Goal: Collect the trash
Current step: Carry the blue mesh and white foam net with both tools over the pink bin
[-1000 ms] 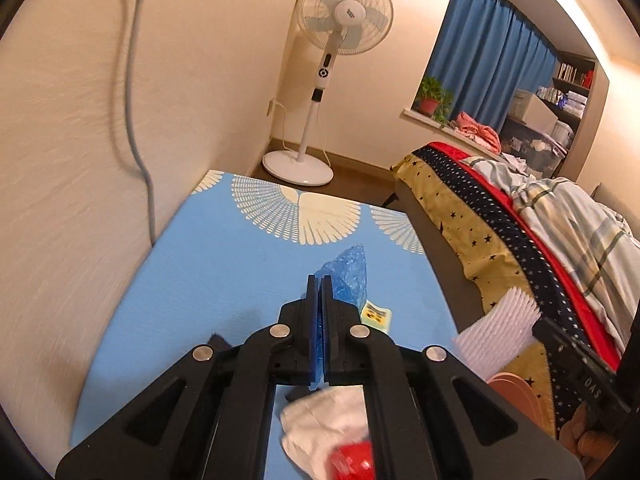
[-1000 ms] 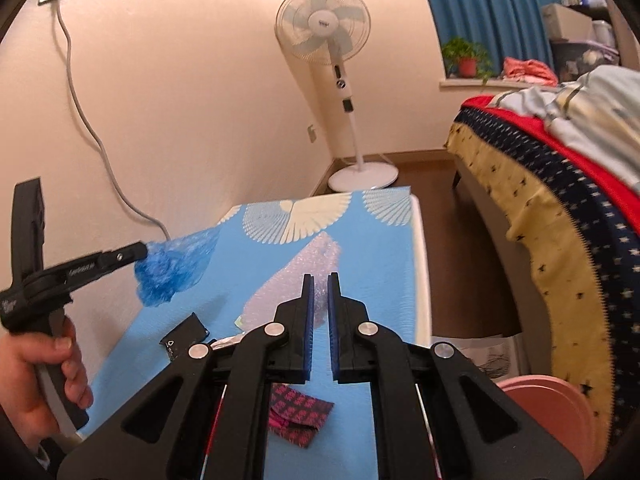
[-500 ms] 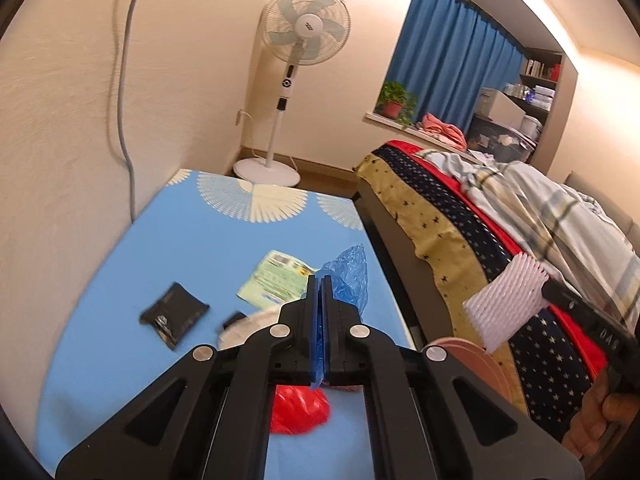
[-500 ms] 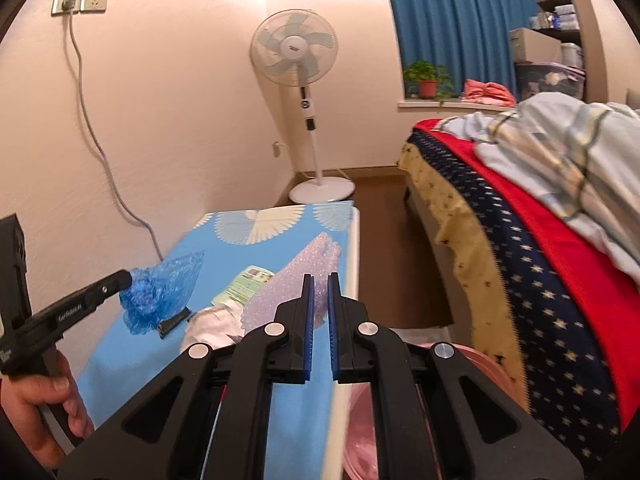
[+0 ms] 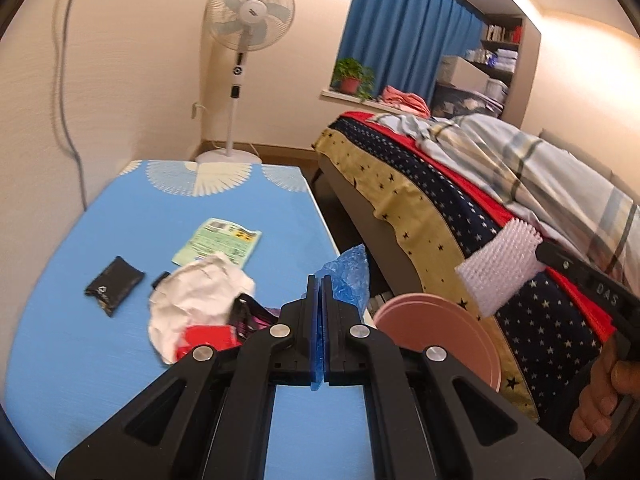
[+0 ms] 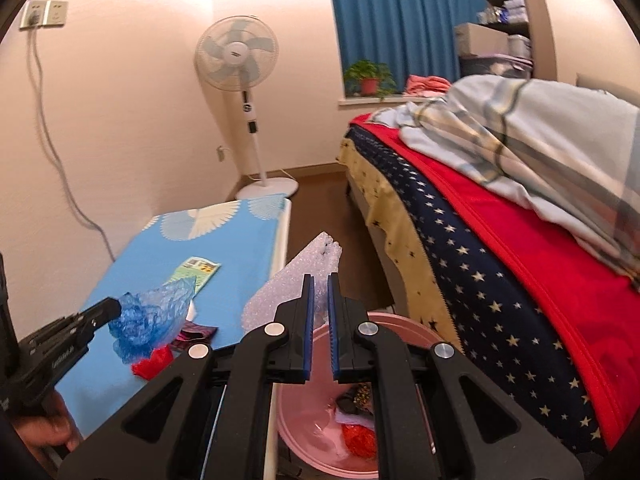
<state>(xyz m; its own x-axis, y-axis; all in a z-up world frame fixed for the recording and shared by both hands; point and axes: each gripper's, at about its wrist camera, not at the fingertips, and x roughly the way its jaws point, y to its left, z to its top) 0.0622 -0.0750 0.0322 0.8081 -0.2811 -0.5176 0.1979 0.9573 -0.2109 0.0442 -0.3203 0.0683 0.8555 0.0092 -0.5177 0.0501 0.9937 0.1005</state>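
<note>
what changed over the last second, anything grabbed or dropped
Both claws swung from over the table toward the pink bin: the right claw with its foam sheet now hangs above it, the left claw nears the table edge. Nothing grabbed or dropped. The left still grips the blue plastic; table litter unmoved.

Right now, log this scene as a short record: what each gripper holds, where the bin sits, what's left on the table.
left gripper: shut on blue plastic bag
right gripper: shut on white foam wrap
pink bin: on the floor between blue table and bed, trash already inside
left on table: green leaflet, black pouch, white crumpled paper, red wrapper
</note>
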